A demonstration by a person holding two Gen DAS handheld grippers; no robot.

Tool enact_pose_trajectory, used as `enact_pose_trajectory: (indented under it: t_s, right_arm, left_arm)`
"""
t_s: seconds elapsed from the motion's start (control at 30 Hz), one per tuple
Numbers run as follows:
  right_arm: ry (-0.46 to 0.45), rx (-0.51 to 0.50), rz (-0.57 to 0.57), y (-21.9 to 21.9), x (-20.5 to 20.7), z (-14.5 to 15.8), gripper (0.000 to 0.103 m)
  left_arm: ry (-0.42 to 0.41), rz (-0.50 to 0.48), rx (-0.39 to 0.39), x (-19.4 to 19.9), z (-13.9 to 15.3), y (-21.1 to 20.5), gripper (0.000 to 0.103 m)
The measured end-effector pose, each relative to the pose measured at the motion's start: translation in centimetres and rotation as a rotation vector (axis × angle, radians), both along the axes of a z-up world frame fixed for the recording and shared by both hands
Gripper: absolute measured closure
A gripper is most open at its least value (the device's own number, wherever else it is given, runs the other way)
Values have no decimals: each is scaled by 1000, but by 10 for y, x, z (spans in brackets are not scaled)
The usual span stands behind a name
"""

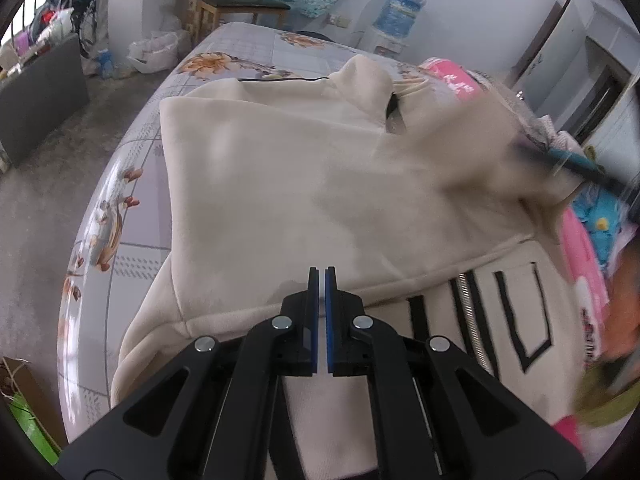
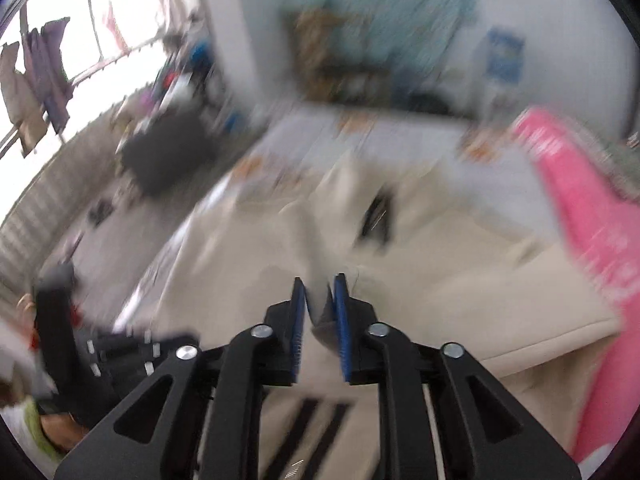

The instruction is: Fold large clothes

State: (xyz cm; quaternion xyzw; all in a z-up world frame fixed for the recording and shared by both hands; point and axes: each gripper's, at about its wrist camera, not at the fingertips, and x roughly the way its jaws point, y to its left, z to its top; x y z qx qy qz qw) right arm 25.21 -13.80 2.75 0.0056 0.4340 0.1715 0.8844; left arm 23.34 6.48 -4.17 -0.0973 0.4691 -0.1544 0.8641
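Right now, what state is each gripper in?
Left gripper: shut, apparently pinching the cream fleece zip jacket.
Right gripper: jaws apart; whether it holds jacket fabric cannot be told.

Both the left gripper [image 1: 322, 276] and the right gripper [image 2: 320, 286] are matte black linkage frames with triangular cut-outs, round silver pivot screws, and two flat fingers [image 2: 342, 320] each faced with blue ribbed pads.
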Motion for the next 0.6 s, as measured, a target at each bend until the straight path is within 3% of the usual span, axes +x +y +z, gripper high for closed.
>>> enact_pose_trajectory:
  t_s: [0.07,0.1,0.2,0.33,0.47,0.6]
  right_arm:
    - [80,54,42,3,-4,-19,59]
    - [98,83,42,-1,-9,-23,51]
    - [91,157,24,-23,-25,-19,42]
    - [71,209,-98,-71,-46,-13,40]
    - [60,242,-227,-114,-67,-30,40]
    - [86,272,-321,-140,-89,-61,41]
  left_arm:
    - [3,-19,-31,-4,6,3,97]
    - [6,-27,-47,-4,8,5,89]
    - [23,-46,-121,-2,15,6,72]
    - [79,-32,-210,13,14,3,59]
    - [175,-25,-293,35,0,-12,57]
    - [246,-11,-290,59,-19,-36,57]
